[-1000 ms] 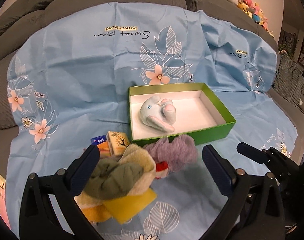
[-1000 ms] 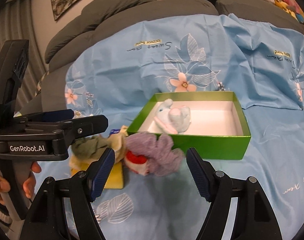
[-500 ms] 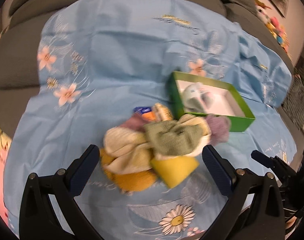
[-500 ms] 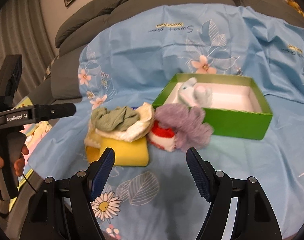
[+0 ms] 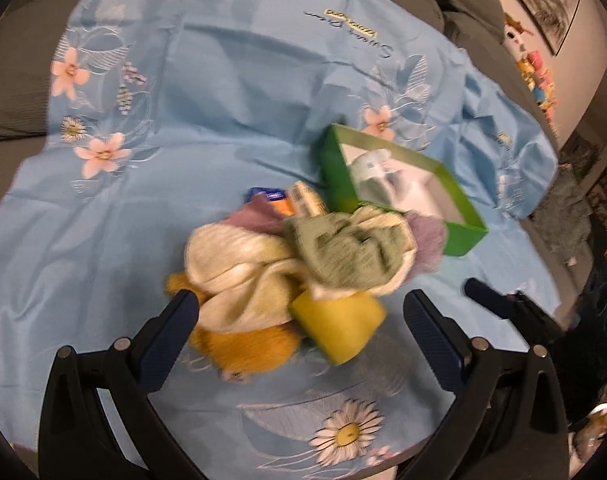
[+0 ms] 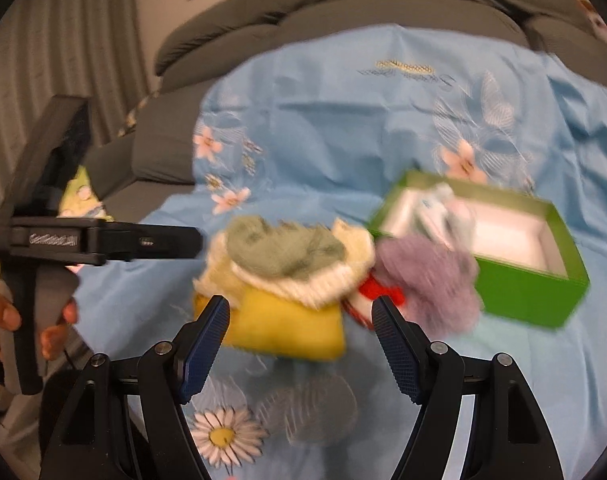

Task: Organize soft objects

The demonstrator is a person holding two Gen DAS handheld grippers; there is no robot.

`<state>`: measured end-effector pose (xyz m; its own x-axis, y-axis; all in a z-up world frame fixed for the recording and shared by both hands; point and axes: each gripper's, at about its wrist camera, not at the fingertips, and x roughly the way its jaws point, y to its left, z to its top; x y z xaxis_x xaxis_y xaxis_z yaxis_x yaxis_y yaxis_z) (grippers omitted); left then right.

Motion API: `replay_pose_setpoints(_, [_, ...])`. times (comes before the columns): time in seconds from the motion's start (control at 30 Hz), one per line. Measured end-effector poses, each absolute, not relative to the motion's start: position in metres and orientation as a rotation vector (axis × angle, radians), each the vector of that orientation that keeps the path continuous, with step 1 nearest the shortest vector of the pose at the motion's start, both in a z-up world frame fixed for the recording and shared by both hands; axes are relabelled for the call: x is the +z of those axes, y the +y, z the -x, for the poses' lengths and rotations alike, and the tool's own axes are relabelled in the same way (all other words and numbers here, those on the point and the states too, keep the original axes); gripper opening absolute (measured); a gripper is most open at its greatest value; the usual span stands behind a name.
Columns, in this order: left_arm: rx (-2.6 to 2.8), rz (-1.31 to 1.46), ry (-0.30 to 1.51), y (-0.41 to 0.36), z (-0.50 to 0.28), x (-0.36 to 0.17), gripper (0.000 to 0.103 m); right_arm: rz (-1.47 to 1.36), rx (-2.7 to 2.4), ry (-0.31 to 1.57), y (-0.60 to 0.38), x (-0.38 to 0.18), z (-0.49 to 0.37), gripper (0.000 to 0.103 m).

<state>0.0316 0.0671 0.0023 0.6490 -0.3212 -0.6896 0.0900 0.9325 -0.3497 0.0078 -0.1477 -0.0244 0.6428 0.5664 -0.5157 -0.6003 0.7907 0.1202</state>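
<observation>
A heap of soft things lies on the blue sheet: a green cloth (image 5: 343, 248) on a cream cloth (image 5: 239, 276), a yellow pad (image 5: 339, 320), an orange plush piece (image 5: 243, 344) and a purple fluffy piece (image 5: 427, 240). Behind it stands a green box (image 5: 335, 172) holding a grey-blue plush elephant (image 5: 373, 168). My left gripper (image 5: 301, 304) is open, its tips flanking the heap's near edge without pressing. My right gripper (image 6: 299, 308) is open too, just short of the yellow pad (image 6: 295, 328). The purple piece (image 6: 435, 276) leans on the box (image 6: 531, 292).
The blue floral sheet (image 5: 183, 140) covers a grey sofa (image 6: 303, 12). Small packets (image 5: 299, 200) lie behind the heap. Stuffed toys (image 5: 531, 68) line the sofa back at the right. A hand (image 6: 7, 312) holds the left gripper's handle at the left of the right wrist view.
Both cameras have swung left and rolled. The heap now sits central and closer between each pair of fingers, and the box has slid to the right of both views. Both grippers stay open.
</observation>
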Motion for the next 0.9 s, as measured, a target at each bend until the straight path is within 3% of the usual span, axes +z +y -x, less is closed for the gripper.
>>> replay_pose_setpoints(0.13, [-0.308,0.348,0.846,0.061,-0.053,0.005,0.1,0.118,0.691,0.535,-0.125,-0.021,-0.02,0.075])
replay_pose_setpoints(0.33, [-0.35,0.405,0.907,0.059,-0.075,-0.006,0.084,0.106,0.706,0.547,-0.112,-0.024,-0.041,0.068])
replay_pose_setpoints(0.47, [-0.386,0.459,0.933,0.063,-0.085,-0.011,0.07,0.083,0.725,0.577,-0.112,-0.027,-0.052,0.052])
replay_pose_setpoints(0.57, [-0.393,0.493,0.954,0.065,-0.089,-0.015,0.053,0.091,0.738,0.59,-0.11,-0.029,-0.054,0.037])
replay_pose_setpoints(0.63, [-0.383,0.507,0.953,0.068,-0.089,-0.015,0.047,0.098,0.742,0.591,-0.108,-0.03,-0.054,0.027])
replay_pose_setpoints(0.7, [-0.378,0.516,0.946,0.07,-0.088,-0.013,0.034,0.102,0.741,0.583,-0.108,-0.029,-0.053,0.015])
replay_pose_setpoints(0.8, [-0.379,0.502,0.936,0.07,-0.086,-0.009,0.017,0.111,0.742,0.573,-0.106,-0.027,-0.051,0.006])
replay_pose_setpoints(0.9, [-0.364,0.47,0.915,0.067,-0.081,-0.003,0.012,0.126,0.749,0.543,-0.103,-0.02,-0.046,0.005])
